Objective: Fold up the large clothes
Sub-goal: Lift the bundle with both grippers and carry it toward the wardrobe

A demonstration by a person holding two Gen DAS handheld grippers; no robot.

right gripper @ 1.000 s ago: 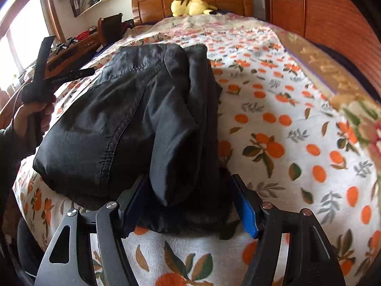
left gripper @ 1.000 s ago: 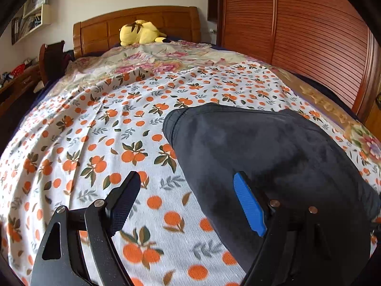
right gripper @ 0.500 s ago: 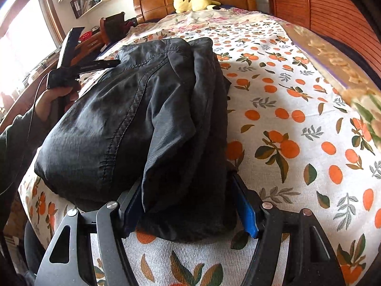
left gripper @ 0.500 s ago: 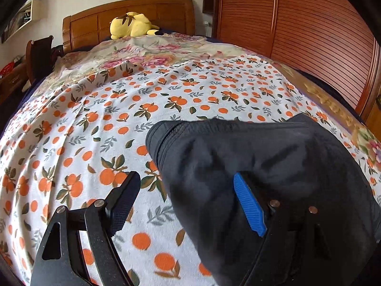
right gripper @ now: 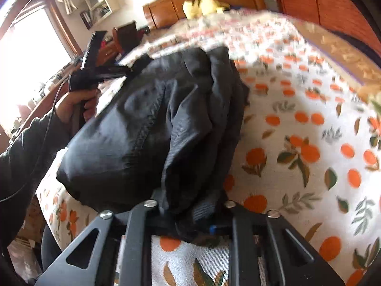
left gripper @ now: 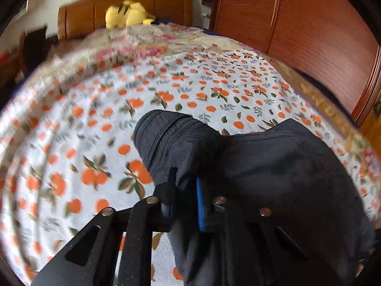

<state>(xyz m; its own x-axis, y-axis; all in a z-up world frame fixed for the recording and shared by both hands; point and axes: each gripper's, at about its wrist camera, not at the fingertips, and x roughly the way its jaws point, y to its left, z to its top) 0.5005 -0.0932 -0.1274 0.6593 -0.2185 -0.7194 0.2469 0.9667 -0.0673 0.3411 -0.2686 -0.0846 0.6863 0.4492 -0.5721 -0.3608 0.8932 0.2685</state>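
A folded black garment [left gripper: 273, 166] lies on a bed with an orange-print sheet [left gripper: 100, 128]. My left gripper [left gripper: 185, 197] is shut on the garment's left corner, with cloth bunched between the black and blue fingers. In the right wrist view the same garment [right gripper: 147, 128] is bunched and partly lifted. My right gripper [right gripper: 190, 217] is shut on its near edge, and the cloth hides the fingertips. The left gripper [right gripper: 128, 69] also shows there, held by a hand at the garment's far left corner.
A yellow plush toy [left gripper: 126, 13] sits by the wooden headboard [left gripper: 83, 16] at the far end. A wooden wardrobe [left gripper: 309, 35] stands along the bed's right side. A window [right gripper: 28, 66] and a cluttered desk are on the left.
Both grippers have closed on the black garment. The left one moved in onto its left corner. The garment is now bunched and lifting at both held edges.
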